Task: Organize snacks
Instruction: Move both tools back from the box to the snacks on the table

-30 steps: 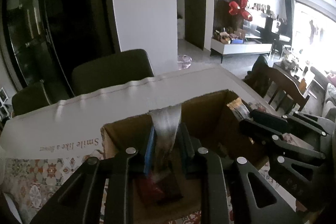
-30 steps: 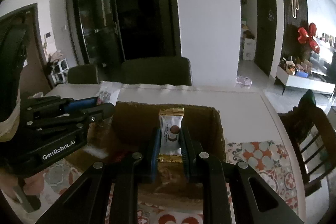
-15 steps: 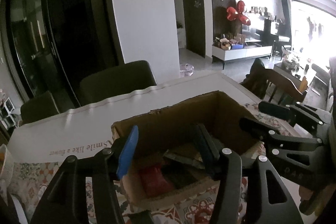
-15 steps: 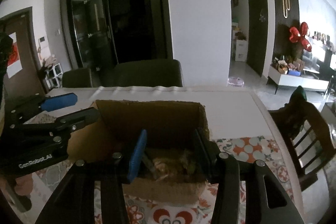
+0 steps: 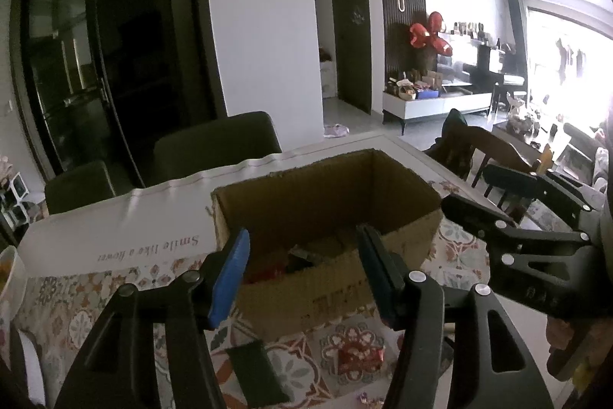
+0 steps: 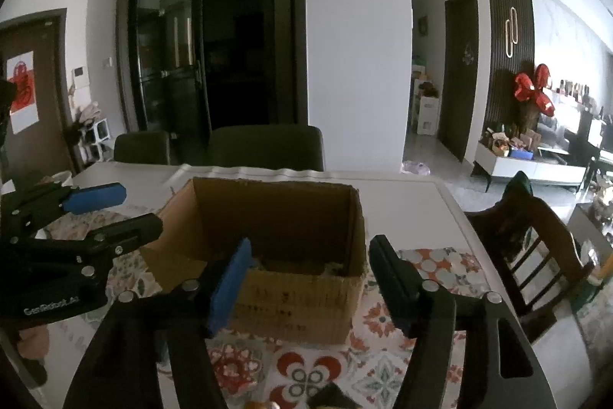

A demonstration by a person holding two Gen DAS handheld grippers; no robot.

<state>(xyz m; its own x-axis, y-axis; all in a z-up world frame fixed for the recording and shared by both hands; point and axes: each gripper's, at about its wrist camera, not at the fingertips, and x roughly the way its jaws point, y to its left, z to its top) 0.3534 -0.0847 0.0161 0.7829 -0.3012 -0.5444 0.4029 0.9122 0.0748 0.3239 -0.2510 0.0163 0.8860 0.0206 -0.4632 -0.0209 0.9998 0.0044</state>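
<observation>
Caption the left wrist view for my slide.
Open left hand-held gripper before a cardboard box of snacks on a patterned tablecloth.

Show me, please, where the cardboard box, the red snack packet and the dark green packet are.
cardboard box [image 5: 329,288]: left wrist view, near wall.
red snack packet [image 5: 360,357]: left wrist view, wrapper middle.
dark green packet [image 5: 254,368]: left wrist view, top face.

2 close wrist views, both over the cardboard box [image 5: 325,202].

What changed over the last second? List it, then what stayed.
Both grippers let go: the left gripper dropped its silvery packet and the right gripper its white-and-gold snack into the cardboard box. Both now stand open, empty and drawn back toward the near side of the box. The box stayed put on the patterned tablecloth.
</observation>
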